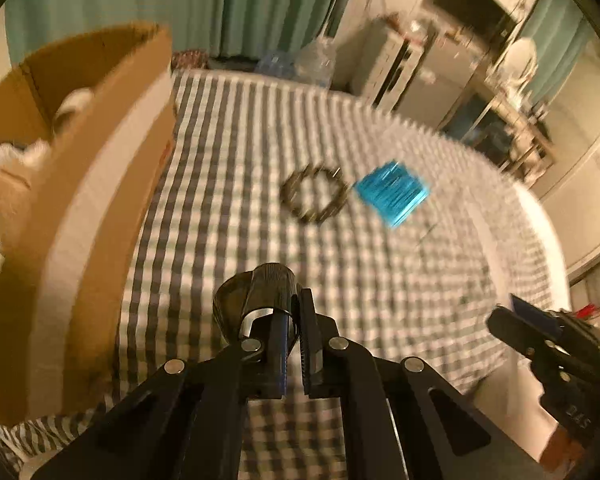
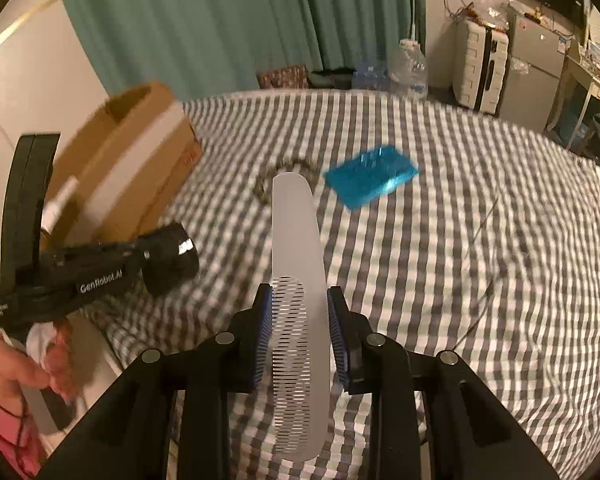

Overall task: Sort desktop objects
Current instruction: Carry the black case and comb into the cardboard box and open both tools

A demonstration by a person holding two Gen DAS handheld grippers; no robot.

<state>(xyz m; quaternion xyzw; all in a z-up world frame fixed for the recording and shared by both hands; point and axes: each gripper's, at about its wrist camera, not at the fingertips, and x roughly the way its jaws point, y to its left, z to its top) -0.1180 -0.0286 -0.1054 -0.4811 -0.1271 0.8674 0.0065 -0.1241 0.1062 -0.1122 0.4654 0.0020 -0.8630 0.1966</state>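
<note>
My left gripper (image 1: 296, 300) is shut on a black roll (image 1: 268, 292) and holds it above the checked cloth (image 1: 236, 152). In the right wrist view the same roll (image 2: 172, 258) hangs at the left gripper's tip. My right gripper (image 2: 300, 300) is shut on a long frosted white comb (image 2: 296, 248), whose blue pads (image 2: 264, 320) press on its sides. On the cloth lie a dark bead bracelet (image 1: 314, 194) and a shiny blue box (image 1: 392, 194). The comb partly hides the bracelet (image 2: 264, 188) in the right wrist view, with the blue box (image 2: 372, 180) to its right.
An open cardboard box (image 1: 80, 200) with white items inside stands on the left side of the cloth. A thin wire (image 2: 484, 220) lies on the right part. Plastic bottles (image 2: 410, 68), a suitcase (image 2: 480, 72) and a fridge stand beyond the far edge. A hand (image 2: 40, 372) grips the left handle.
</note>
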